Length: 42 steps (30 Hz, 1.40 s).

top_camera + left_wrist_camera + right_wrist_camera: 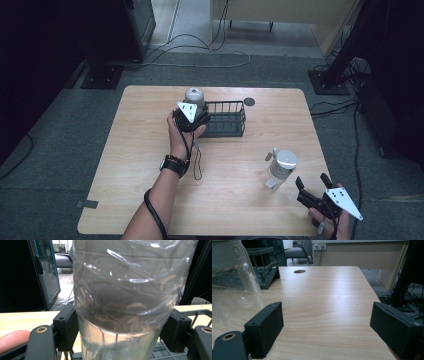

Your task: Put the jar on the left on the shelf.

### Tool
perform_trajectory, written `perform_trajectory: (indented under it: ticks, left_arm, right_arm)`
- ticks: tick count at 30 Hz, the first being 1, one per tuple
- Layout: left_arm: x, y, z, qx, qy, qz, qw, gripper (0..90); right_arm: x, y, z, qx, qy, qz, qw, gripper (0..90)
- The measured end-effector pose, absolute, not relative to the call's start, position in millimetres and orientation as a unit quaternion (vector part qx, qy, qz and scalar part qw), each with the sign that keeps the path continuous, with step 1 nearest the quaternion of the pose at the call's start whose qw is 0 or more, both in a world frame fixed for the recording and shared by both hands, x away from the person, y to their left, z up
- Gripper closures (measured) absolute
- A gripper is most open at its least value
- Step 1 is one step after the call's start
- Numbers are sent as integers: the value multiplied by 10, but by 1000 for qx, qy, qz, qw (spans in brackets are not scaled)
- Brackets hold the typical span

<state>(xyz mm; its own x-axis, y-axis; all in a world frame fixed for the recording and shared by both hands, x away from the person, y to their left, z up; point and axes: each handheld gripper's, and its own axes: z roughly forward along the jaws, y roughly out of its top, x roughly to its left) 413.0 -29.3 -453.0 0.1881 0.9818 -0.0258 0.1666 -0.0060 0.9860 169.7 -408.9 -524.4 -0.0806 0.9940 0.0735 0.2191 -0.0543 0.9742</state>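
The left gripper clamps a clear plastic bottle with a grey cap beside the black wire basket; the right gripper gapes wide, empty, above the wooden bench.

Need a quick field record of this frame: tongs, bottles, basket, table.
left tongs: shut on clear plastic bottle with grey lid, at the left end of the basket
right tongs: open, nothing between the jaws, near the table's right front corner
second clear bottle with grey cap: on the table, just left of the right tongs
black wire basket: far centre of the table
light wooden table: small dark round hole near the far edge
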Motion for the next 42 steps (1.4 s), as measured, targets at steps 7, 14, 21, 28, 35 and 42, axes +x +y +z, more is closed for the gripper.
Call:
perform_trajectory:
  ticks: [7,14,21,28,35,42]
  left_arm:
    - [4118,-261,-4551,581,491,400,512,209]
    - [4111,-249,-4594,596,481,369,527,16]
    - [4062,-240,-4614,593,481,367,531,16]
    - [3970,-156,-4647,589,484,368,532,16]
    - [3836,-43,-4681,583,488,368,536,16]
    - [3676,31,-4668,585,478,369,541,16]
  right_arm:
    - [1697,-4091,-5244,545,556,481,403,111]
    - [1699,-4094,-5244,545,556,481,403,111]
    - [1700,-4092,-5244,546,557,480,402,111]
    - [1701,-4092,-5244,546,556,480,402,111]
    - [1699,-4082,-5243,545,558,476,406,111]
    - [1698,-4075,-5243,543,559,475,408,103]
